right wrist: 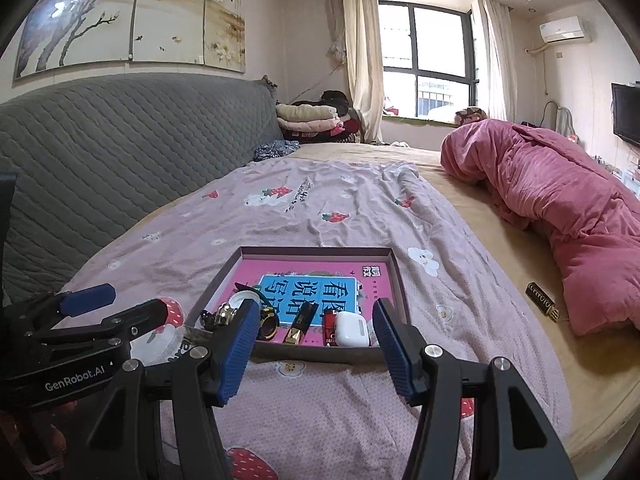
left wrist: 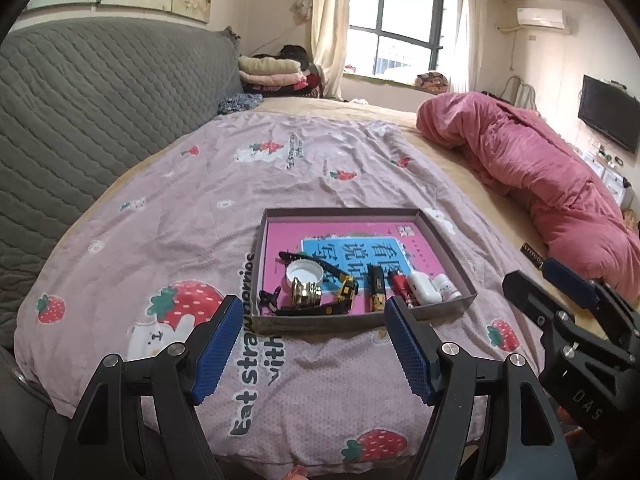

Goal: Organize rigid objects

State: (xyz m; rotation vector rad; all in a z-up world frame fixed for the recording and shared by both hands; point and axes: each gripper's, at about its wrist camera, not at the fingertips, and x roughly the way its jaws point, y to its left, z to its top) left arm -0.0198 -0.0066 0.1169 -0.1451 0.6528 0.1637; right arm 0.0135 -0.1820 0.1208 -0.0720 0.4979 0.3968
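A shallow cardboard box [left wrist: 448, 240] [right wrist: 394, 276] lies on the pink strawberry bedsheet, with a pink book flat inside. Along its near side sit a white cap [left wrist: 305, 273], a brass ring piece [left wrist: 306, 294], a black watch [left wrist: 342, 294], a black-gold lighter [left wrist: 376, 292] [right wrist: 298, 324], a red lighter [left wrist: 400, 286] [right wrist: 329, 322], a white earbud case [left wrist: 422, 287] [right wrist: 352, 330] and a small white bottle [left wrist: 447, 286]. My left gripper [left wrist: 314, 350] is open and empty, just short of the box. My right gripper [right wrist: 314, 354] is open and empty, also short of it.
A dark rectangular object [right wrist: 542, 306] [left wrist: 532, 254] lies on the tan mattress right of the sheet. A rolled pink duvet [right wrist: 560, 216] lies beyond it. A grey quilted headboard [left wrist: 100, 120] runs along the left. Folded clothes [right wrist: 308, 118] are stacked at the far end.
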